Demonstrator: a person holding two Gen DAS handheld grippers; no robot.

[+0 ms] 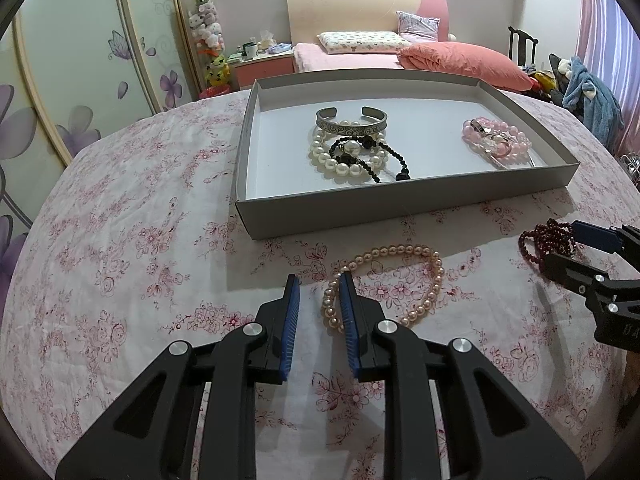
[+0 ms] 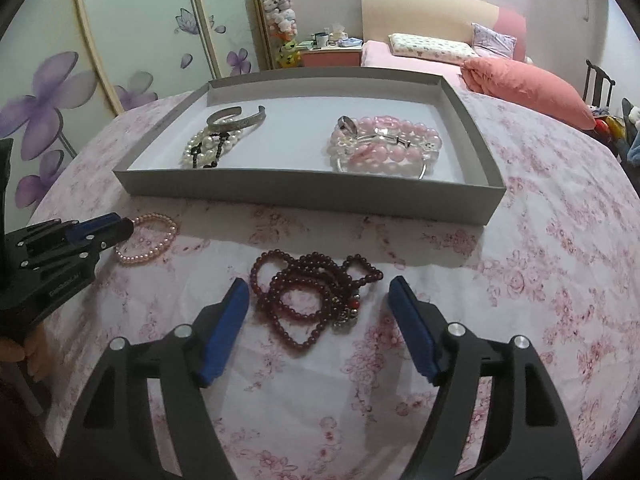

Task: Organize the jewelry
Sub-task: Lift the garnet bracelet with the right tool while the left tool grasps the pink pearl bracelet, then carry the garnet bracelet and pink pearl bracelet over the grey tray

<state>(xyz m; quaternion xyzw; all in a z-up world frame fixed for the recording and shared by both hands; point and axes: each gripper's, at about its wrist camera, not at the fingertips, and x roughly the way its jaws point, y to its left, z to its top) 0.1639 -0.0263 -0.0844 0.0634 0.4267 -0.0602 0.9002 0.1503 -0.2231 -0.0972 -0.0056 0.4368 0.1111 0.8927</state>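
A grey tray (image 1: 360, 208) (image 2: 280, 196) holds a silver cuff (image 1: 351, 120), white pearls with black beads (image 1: 352, 156) and pink bead bracelets (image 1: 496, 140) (image 2: 384, 148). A pale pink pearl bracelet (image 1: 400, 280) (image 2: 148, 240) lies on the cloth in front of the tray. My left gripper (image 1: 320, 284) is open, its right finger over the bracelet's left side. Dark red bead strands (image 2: 316, 296) (image 1: 548, 240) lie on the cloth. My right gripper (image 2: 320, 290) is open wide around them.
The table has a white cloth with pink flowers (image 1: 120, 280). Behind it are a bed with pink bedding (image 1: 400, 52), a nightstand (image 1: 264, 64), sliding wardrobe doors (image 1: 80, 80) and a chair with clothes (image 1: 580, 88).
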